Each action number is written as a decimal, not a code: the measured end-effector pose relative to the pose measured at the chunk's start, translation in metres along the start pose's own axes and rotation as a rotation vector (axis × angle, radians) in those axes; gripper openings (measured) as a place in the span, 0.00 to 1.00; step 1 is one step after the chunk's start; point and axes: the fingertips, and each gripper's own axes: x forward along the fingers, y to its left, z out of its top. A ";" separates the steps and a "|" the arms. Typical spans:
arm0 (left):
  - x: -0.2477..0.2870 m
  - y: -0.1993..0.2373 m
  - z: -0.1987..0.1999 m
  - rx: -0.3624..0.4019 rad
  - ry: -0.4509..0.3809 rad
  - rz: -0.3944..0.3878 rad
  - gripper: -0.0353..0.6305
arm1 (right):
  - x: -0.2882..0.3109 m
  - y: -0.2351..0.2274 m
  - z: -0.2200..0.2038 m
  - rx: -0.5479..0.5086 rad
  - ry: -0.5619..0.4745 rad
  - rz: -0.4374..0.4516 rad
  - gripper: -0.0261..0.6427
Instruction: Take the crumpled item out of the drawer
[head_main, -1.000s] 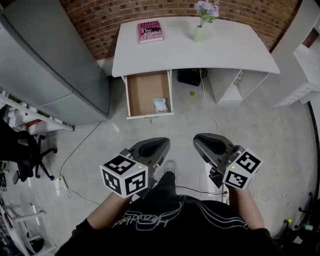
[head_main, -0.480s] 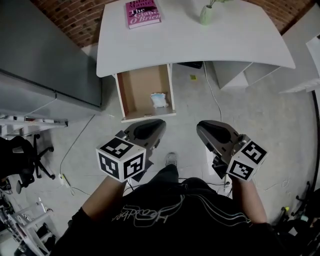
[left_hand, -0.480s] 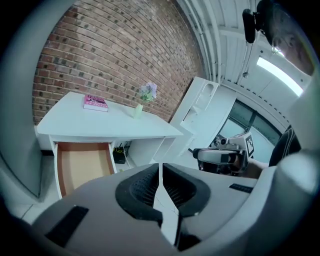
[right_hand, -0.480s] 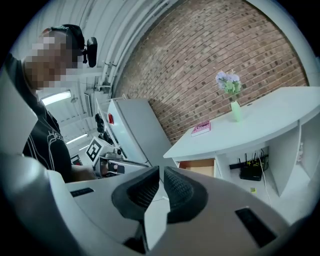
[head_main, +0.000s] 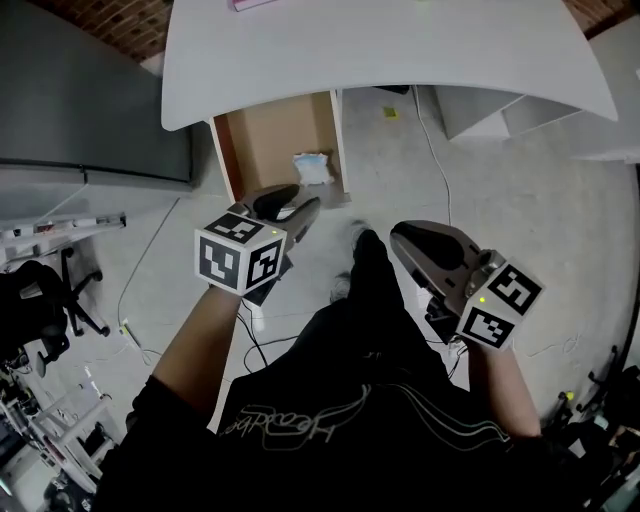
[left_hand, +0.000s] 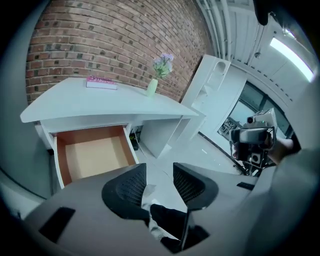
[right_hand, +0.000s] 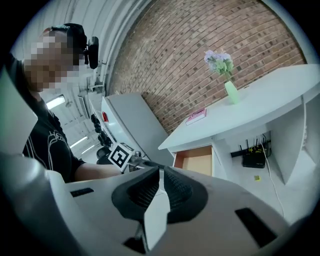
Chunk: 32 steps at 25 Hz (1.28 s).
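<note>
Left tongs (head_main: 292, 203) neared the drawer (head_main: 270, 140), opening.

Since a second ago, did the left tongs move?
Yes. The left tongs went forward to the front edge of the open drawer; before, they hung well short of it. Their jaws are opening, with nothing between.

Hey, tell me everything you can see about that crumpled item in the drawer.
The crumpled item is a small white wad with pale blue patches. It looks like scrunched paper or thin plastic, but which one is unclear. It lies loose on the brown floor of the open drawer, toward the front and close to the right wall. Only the head view shows it. Nothing but the drawer touches it.
</note>
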 end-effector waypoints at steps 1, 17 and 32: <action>0.010 0.011 -0.002 0.005 0.023 0.014 0.31 | 0.003 -0.008 -0.002 0.012 0.008 0.006 0.12; 0.158 0.138 -0.058 0.155 0.355 0.119 0.48 | 0.050 -0.132 -0.007 0.110 0.129 0.029 0.12; 0.226 0.192 -0.119 0.244 0.531 0.097 0.49 | 0.082 -0.158 -0.026 0.162 0.159 0.066 0.12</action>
